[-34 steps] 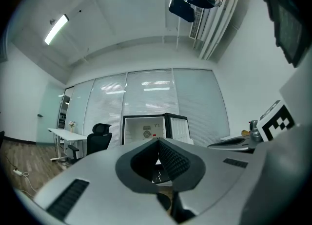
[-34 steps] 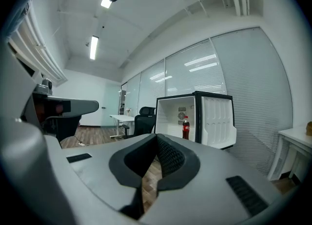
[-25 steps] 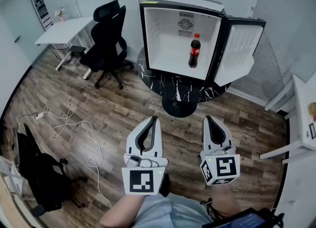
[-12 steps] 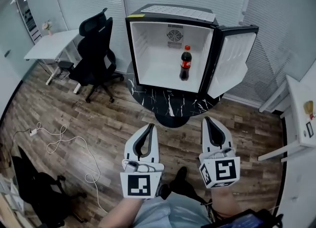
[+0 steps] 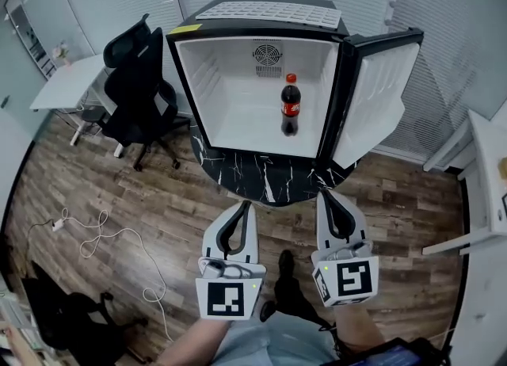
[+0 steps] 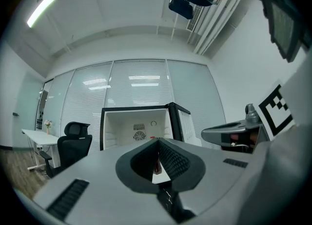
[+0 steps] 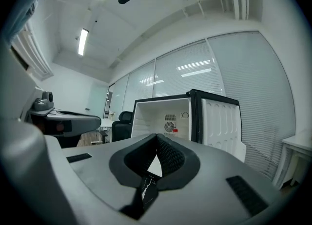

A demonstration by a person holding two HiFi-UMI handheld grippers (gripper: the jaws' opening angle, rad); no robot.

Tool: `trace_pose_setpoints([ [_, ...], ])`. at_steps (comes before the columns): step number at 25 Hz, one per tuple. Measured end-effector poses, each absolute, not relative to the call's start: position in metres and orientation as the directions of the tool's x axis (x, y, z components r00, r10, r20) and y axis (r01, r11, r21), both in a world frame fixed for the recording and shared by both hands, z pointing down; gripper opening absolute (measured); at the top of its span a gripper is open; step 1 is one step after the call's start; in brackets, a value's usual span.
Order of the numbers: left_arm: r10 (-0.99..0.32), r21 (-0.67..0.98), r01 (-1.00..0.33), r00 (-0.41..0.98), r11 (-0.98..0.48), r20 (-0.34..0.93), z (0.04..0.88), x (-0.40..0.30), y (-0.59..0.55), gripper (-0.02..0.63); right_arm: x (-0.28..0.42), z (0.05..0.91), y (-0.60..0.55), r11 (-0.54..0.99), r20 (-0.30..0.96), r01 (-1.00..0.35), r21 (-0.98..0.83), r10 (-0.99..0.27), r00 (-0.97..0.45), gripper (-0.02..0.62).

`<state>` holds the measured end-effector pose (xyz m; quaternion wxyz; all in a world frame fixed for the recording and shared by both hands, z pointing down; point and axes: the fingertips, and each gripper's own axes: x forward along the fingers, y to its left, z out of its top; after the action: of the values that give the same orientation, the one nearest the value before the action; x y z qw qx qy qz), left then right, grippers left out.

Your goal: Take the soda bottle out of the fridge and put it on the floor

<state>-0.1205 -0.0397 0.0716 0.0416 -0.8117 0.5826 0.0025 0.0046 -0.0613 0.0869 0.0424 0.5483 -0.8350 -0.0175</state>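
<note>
The soda bottle (image 5: 291,104), dark with a red cap and label, stands upright on the floor of the open mini fridge (image 5: 261,28). The fridge sits on a round black marble table (image 5: 269,176). Both grippers are held low in front of the table, well short of the bottle. My left gripper (image 5: 246,205) is shut and holds nothing. My right gripper (image 5: 324,196) is shut and empty too. In the left gripper view the shut left gripper (image 6: 158,140) points at the fridge (image 6: 139,124). The right gripper (image 7: 157,135) hides the bottle except its red cap (image 7: 175,130).
The fridge door (image 5: 374,95) stands swung open to the right. A black office chair (image 5: 131,87) and a white desk (image 5: 67,83) are at the left. A white cable (image 5: 103,230) lies on the wood floor. A white table (image 5: 487,182) borders the right. The person's shoe (image 5: 287,265) shows between the grippers.
The view has come closer to the fridge, which now looks larger and higher in the frame. Both grippers stayed shut and moved forward with it. A foot has stepped forward between them.
</note>
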Motion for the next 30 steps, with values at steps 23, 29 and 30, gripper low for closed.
trace_pose_setpoints([
  [23, -0.948, -0.136, -0.948, 0.301, -0.286, -0.103, 0.034, -0.08, -0.265, 0.015, -0.011, 0.057, -0.283, 0.509, -0.048, -0.858, 0.072, -0.857, -0.513, 0.014],
  [29, -0.955, -0.154, -0.953, 0.277, -0.26, -0.103, 0.032, -0.09, -0.28, 0.015, -0.029, 0.053, -0.295, 0.548, -0.062, -0.833, 0.083, -0.831, -0.553, 0.017],
  [30, -0.957, -0.151, -0.955, 0.273, -0.256, -0.103, 0.032, -0.094, -0.282, 0.015, -0.031, 0.054, -0.297, 0.546, -0.059, -0.834, 0.082, -0.832, -0.551, 0.017],
])
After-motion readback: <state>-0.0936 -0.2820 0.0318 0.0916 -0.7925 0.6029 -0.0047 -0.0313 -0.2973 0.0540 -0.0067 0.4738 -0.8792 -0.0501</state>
